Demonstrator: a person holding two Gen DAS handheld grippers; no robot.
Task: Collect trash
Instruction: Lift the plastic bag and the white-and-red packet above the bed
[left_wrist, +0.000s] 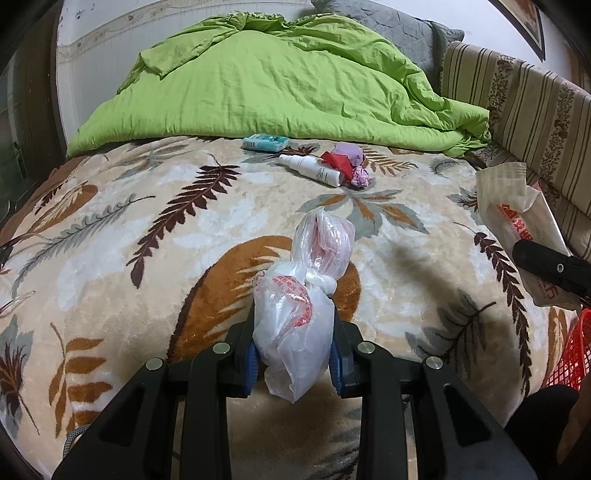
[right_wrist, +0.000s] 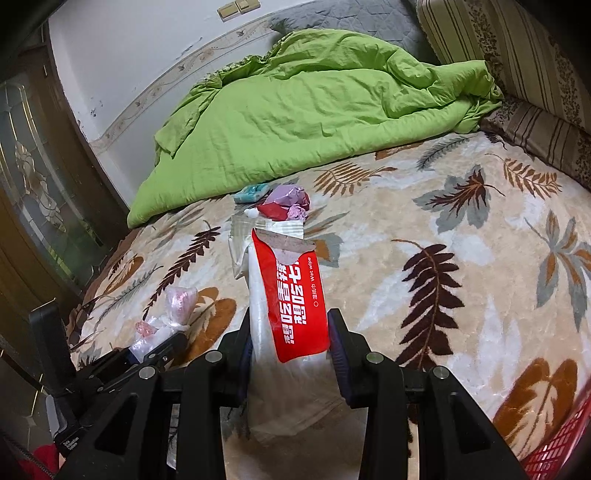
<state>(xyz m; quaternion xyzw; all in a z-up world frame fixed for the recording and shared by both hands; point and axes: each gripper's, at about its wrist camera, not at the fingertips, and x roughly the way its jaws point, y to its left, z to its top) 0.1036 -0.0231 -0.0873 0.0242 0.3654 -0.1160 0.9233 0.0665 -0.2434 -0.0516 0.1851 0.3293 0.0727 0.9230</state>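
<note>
Knotted bag (left_wrist: 299, 295) sat pinched between the pads of the left gripper (left_wrist: 293, 354), clear of the blanket (left_wrist: 110, 229), knot and puffed top sticking out ahead of the fingertips. Thin film, light, limp and slick by the look; the hold below the knot seemed the safe place, since the knot would stop it sliding through.

Wipes pack (right_wrist: 288, 302) was clamped in the right gripper (right_wrist: 290, 350) by its lower half, torn flap pointing forward. Soft, flat, probably near empty; a hold across the width seemed to suit it.

Further ahead of both grippers: spray bottle (left_wrist: 312, 170), crumpled red and purple wrappers (left_wrist: 345, 158), small teal box (left_wrist: 264, 142), green quilt (left_wrist: 277, 81) behind. Red basket (left_wrist: 570, 354) lay low at the right, likely the drop point.
</note>
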